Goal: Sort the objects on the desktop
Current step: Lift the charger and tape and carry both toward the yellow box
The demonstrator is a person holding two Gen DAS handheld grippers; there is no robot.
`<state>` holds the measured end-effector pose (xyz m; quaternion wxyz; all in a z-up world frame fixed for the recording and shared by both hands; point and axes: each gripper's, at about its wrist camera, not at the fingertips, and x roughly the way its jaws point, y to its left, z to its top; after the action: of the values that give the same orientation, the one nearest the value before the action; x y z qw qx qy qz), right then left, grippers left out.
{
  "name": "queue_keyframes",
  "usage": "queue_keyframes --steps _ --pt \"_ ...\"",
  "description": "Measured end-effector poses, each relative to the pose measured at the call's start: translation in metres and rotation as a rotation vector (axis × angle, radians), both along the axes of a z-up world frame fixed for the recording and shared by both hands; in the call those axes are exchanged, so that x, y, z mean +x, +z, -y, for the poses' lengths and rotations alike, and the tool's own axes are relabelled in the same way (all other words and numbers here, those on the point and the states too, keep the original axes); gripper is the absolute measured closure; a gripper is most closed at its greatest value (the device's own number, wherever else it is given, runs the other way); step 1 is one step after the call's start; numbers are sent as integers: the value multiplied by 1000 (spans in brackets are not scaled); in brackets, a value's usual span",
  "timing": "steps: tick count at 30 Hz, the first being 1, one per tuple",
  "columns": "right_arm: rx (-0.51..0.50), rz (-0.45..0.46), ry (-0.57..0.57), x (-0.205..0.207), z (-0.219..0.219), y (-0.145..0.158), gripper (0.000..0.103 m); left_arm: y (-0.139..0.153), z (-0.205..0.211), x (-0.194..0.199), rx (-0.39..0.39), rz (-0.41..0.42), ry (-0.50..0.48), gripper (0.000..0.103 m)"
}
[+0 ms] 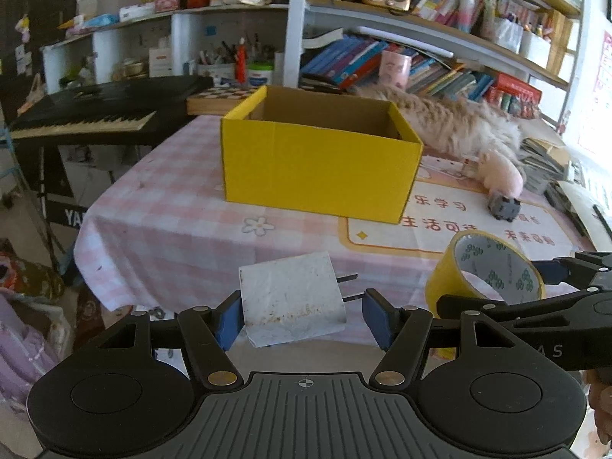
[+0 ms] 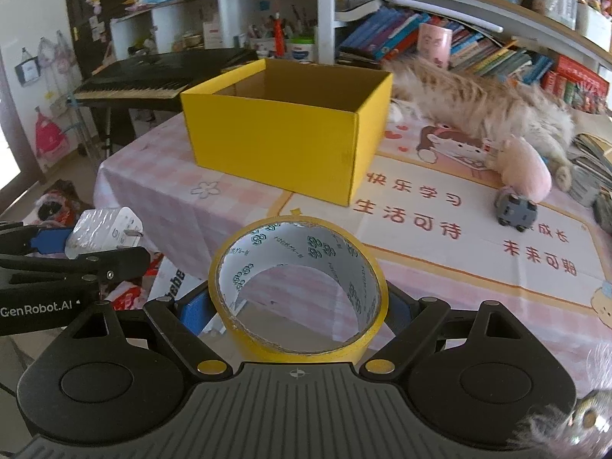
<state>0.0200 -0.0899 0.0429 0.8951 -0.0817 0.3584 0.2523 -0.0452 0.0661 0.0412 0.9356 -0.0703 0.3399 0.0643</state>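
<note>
Low in the left wrist view, just past the camera, the left gripper has a white plug-in charger between its blue pads; the left pad presses the charger's side, the far pad looks to stand a little off by the prongs, so the hold seems light or one-sided, though the charger hangs clear of the table. At the lower centre of the right wrist view the right gripper is clamped across a roll of yellow tape, jaws wide because the roll is wide, its printed core facing up toward the lens. Both things are carried side by side in the air at the near edge of the table with its pink checked cloth, presumably so they can go in together. Beyond them, in the middle of each frame, stands the open yellow box, the likely place for sorted items; its inside shows bare cardboard as far as I can see. Toward the right of the frame a small grey toy car waits on the printed mat, touching a pink plush toy, and behind that a fluffy cat lies stretched out by the bookshelves, close enough to the box to get in the way.
</note>
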Motion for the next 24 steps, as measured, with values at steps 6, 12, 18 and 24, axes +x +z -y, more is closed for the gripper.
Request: queue_keyframes --steps 6,12,18,24 --pt "-8 -15 35 7 -7 -1 17 -2 -6 3 -16 -4 33 37" --pt "-13 -27 54 21 -14 -3 17 -1 -8 9 2 -4 58 37" --pt "-26 -21 120 40 -30 -1 17 0 -17 20 -6 0 116 37" --pt "-37 3 166 60 -39 5 17 4 -24 37 -9 4 155 37"
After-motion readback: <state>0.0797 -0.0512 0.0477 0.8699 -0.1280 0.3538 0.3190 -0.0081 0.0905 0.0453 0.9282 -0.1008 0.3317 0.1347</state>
